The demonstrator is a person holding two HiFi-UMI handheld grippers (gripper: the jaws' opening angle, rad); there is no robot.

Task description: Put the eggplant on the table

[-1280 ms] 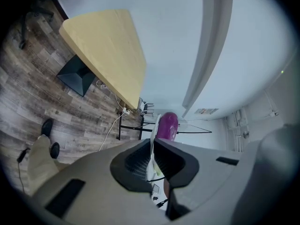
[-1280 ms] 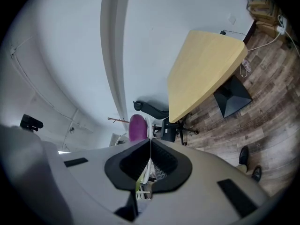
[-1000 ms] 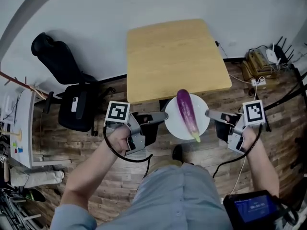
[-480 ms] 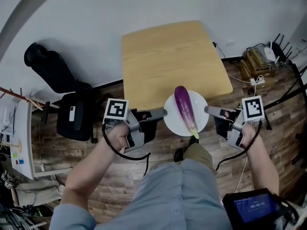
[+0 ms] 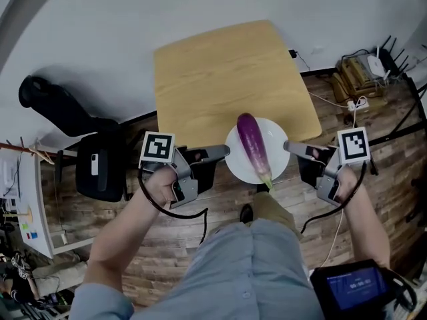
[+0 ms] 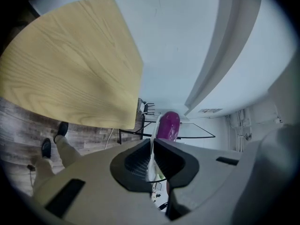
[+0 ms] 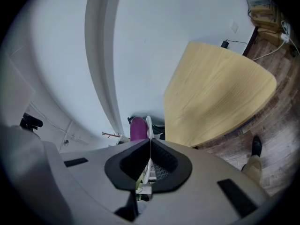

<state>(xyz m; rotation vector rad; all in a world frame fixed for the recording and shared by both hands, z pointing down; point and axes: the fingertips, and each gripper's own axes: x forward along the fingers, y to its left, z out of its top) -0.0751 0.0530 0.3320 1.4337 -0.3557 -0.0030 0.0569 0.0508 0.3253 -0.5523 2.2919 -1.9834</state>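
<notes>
Bench [image 5: 227, 72]: a pale wooden top with nothing on it, in the upper centre of the head view.
Plate [image 5: 237, 160]: white and round, at the centre of the head view. It is held up between the two grippers, and its far rim overlaps the bench's near edge in the picture.
Eggplant [image 5: 252, 145]: purple and glossy, lying loose lengthwise on the plate with its green stem end toward the person.
Left gripper [image 5: 225, 151]: pinching the plate's left rim, which shows edge-on between its pads.
Right gripper [image 5: 288, 147]: clamped on the plate's right rim in the same way.
Handling: the eggplant is probably firm and fairly heavy. With its slick skin and round body, it is likely to roll or slide if the plate tips.
Where to hold: opposite rims of the plate, kept level. If the eggplant is lifted alone, the thick middle looks the surest place to hold it.
</notes>
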